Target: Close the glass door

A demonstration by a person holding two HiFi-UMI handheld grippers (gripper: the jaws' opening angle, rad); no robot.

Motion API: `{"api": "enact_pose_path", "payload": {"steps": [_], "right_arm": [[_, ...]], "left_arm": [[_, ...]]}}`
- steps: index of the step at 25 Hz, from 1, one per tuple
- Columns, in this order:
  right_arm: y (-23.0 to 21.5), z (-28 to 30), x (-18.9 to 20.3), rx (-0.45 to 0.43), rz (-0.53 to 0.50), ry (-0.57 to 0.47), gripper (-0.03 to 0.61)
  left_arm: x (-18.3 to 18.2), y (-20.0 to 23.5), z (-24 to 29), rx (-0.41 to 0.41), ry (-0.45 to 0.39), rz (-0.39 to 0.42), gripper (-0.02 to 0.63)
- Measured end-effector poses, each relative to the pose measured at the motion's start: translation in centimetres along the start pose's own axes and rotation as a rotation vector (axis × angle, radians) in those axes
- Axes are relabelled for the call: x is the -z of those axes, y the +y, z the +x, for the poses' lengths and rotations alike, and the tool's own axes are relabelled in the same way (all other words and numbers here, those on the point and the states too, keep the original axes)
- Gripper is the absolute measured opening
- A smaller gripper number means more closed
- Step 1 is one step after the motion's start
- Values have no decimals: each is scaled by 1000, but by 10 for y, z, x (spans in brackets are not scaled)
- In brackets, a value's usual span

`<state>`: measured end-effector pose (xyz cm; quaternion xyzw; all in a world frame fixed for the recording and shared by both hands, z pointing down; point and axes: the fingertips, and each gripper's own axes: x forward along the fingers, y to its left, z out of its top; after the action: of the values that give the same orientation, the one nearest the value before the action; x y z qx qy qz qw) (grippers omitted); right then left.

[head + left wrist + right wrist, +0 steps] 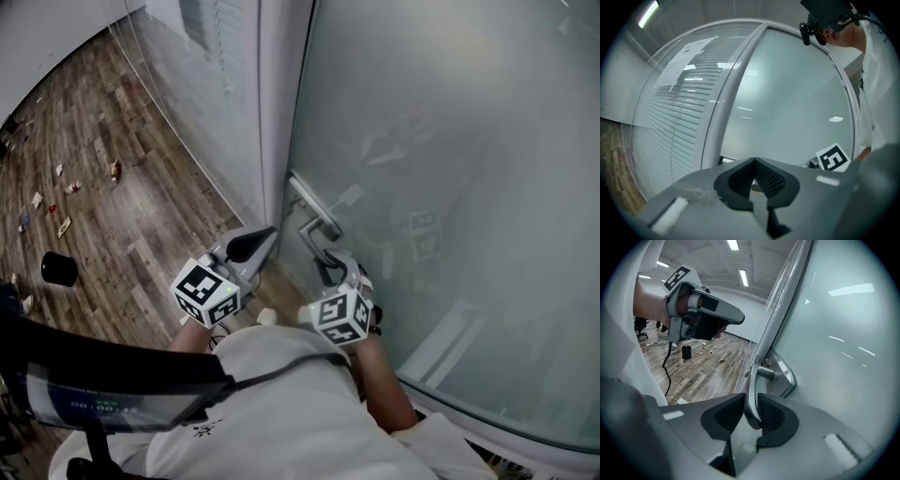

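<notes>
A wood-plank floor (141,216) stretches away on the left, with small scraps of litter (64,226) scattered over it and a black cylindrical container (59,269) standing upright near them. Slatted blinds (661,140) hang behind a curved glass wall (644,89), with printed sheets (686,58) posted high on it. Strip lights (733,244) line the ceiling

The glass door (450,169) is frosted, pale grey-green, and stands upright with its handle edge right up beside the white frame post (279,112). Can't tell if it's fully latched. It has 1 silver lever handle (751,394) on a metal backplate (785,373) near that post, with the lever bent off a round stub. The right gripper (751,414) has both pads clamped on the lever's free end.
</notes>
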<state>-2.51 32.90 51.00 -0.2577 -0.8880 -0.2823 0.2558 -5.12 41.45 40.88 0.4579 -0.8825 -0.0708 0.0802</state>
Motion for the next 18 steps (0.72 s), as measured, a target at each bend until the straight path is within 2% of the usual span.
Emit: {"api": "enact_pose_path", "payload": {"steps": [10, 18], "right_arm": [[6, -1, -2, -10, -56, 16, 82], [5, -5, -3, 8, -49, 15, 87]], "left_arm": [[-3, -2, 3, 2, -6, 1, 5], [-7, -5, 9, 10, -8, 2, 5]]}}
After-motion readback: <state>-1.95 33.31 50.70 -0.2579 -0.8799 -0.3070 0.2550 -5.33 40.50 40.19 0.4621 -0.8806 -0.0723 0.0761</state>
